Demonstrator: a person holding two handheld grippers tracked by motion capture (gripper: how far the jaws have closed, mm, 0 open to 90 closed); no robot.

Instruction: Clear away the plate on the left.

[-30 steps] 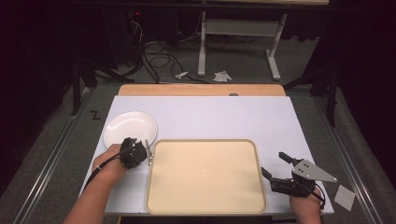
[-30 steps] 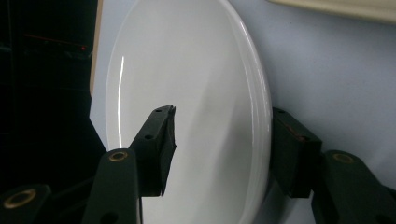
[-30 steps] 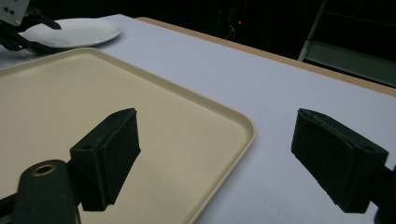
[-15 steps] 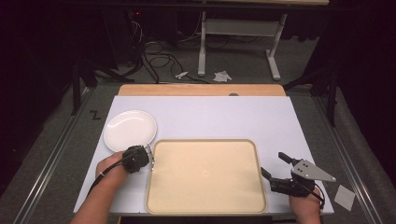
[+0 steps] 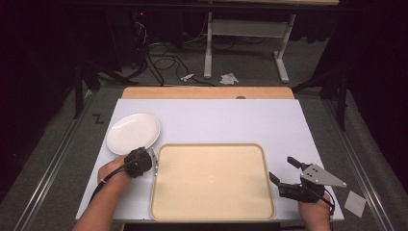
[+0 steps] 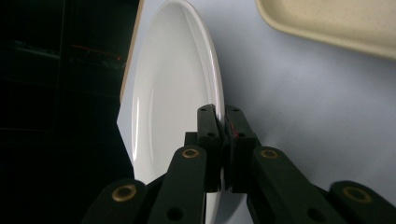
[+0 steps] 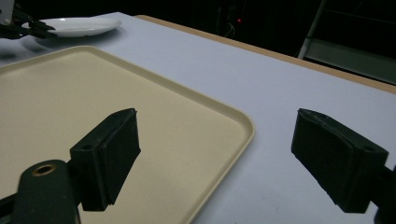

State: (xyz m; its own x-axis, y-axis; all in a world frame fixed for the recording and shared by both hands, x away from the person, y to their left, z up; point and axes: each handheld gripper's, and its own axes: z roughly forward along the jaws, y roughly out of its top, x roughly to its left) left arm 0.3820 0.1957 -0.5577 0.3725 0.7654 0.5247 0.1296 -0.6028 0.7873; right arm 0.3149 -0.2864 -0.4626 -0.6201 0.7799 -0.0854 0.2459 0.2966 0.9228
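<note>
plate [image 5: 133,133]: white, round, glossy, lying on the table [image 5: 231,120] near its left edge, just left of the beige tray [image 5: 211,180] | left gripper [image 6: 223,122]: jaws pinching the plate's near rim, forearm reaching in from below | right gripper [image 7: 224,158]: jaws spreading wide, hovering at the tray's right edge

A lab-like room: loose cables [image 5: 159,53] on grey floor beyond a bare work table [image 5: 231,120].
</note>
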